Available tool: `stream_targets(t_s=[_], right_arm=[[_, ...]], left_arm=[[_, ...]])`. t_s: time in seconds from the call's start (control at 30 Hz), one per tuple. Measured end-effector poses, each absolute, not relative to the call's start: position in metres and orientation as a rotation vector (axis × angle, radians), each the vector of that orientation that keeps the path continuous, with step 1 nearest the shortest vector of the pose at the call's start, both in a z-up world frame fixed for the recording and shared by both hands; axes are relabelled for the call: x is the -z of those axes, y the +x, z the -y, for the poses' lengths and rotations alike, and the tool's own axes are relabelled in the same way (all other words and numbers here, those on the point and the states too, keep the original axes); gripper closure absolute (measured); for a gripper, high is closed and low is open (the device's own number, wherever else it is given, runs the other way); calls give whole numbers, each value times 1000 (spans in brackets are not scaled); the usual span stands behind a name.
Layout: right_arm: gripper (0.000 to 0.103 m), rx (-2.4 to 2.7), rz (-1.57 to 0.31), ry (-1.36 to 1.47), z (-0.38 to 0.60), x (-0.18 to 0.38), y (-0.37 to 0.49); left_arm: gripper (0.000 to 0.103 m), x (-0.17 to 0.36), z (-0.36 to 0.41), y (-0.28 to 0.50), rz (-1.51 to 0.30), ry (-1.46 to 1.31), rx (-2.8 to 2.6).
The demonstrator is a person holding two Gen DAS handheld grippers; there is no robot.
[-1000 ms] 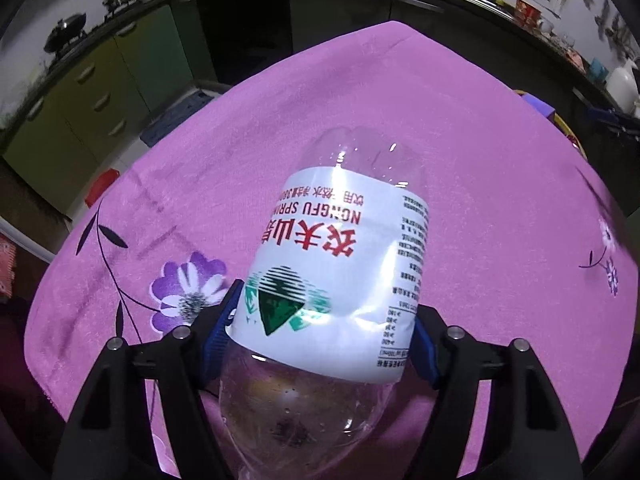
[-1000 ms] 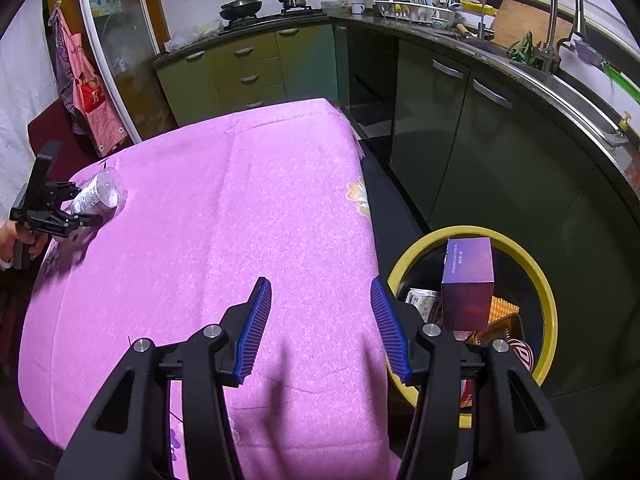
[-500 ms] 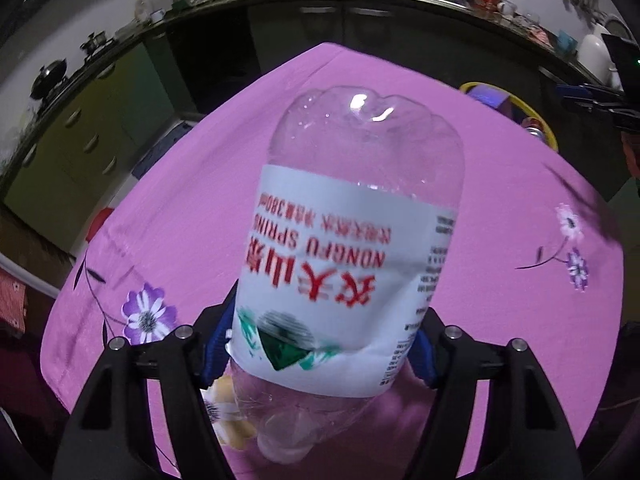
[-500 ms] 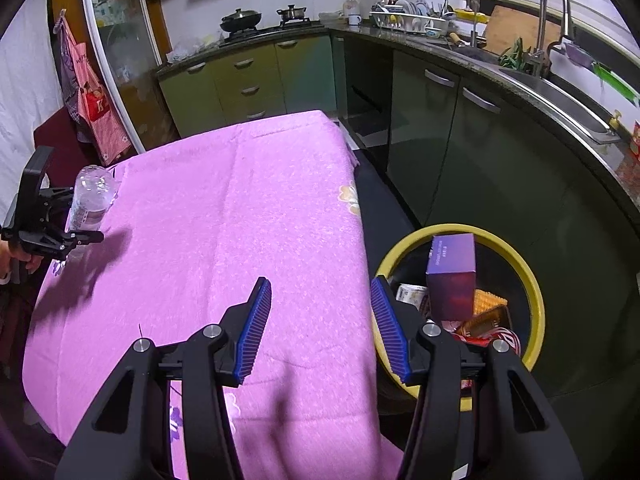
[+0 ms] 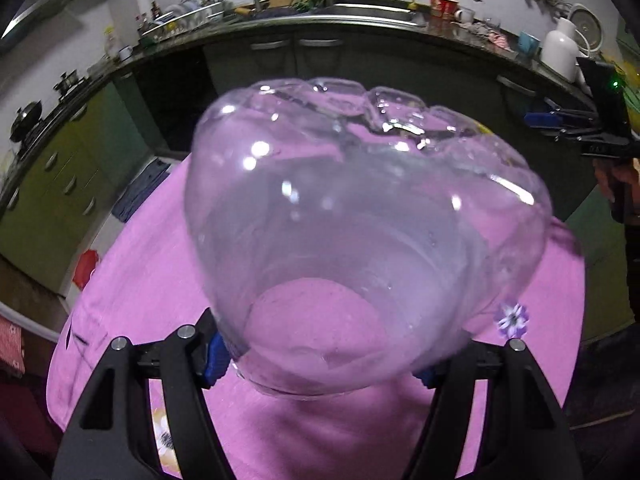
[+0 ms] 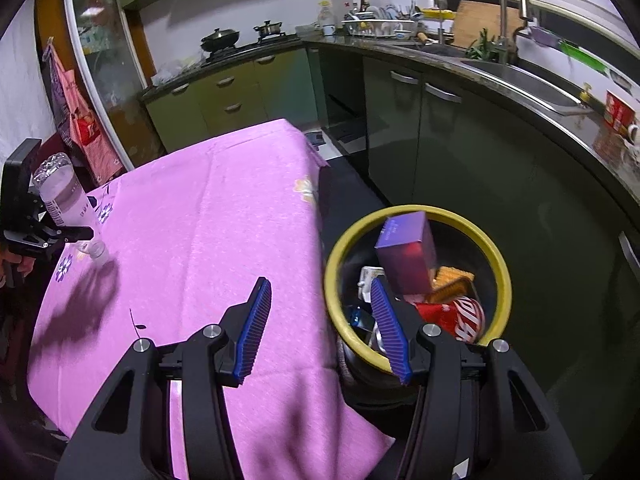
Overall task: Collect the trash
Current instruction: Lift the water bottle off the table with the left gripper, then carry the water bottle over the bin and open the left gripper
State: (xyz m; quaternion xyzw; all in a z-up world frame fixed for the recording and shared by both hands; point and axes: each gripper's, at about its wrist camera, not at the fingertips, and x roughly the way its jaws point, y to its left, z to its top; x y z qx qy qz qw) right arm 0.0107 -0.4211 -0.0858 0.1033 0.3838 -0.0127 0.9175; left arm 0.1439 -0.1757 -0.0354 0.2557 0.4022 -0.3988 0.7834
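My left gripper (image 5: 320, 356) is shut on a clear empty plastic bottle (image 5: 360, 240), held above the pink tablecloth (image 5: 140, 280) with its base toward the camera. In the right wrist view the bottle (image 6: 64, 196) stands tilted, cap down, in the left gripper (image 6: 60, 232) over the table's far left. My right gripper (image 6: 324, 328) is open and empty, over the table's right edge beside the yellow-rimmed trash bin (image 6: 500, 264). The bin holds a purple box (image 6: 404, 256), a red can (image 6: 464, 316) and other trash.
The pink floral tablecloth (image 6: 220, 220) covers the table. Dark kitchen cabinets (image 6: 460, 152) and a counter with a sink (image 6: 520, 76) curve behind the bin. Green drawers (image 6: 232, 96) stand beyond the table. The right gripper shows in the left wrist view (image 5: 560, 128).
The left gripper has lifted the bottle off the table and tipped it so its base faces the camera. The right gripper has shifted slightly nearer the bin and stays open.
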Motion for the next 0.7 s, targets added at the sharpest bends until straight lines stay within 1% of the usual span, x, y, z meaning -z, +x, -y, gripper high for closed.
stream_targets(t_s=[0.33, 0.5, 0.7], right_arm=[[51, 73, -750, 249, 452, 81, -22], [51, 118, -735, 278, 477, 80, -44], [51, 180, -735, 327, 512, 88, -72]], left_arm=[[37, 18, 248, 124, -840, 533, 999], [37, 13, 308, 115, -827, 546, 1117], [37, 14, 398, 103, -800, 577, 1255]])
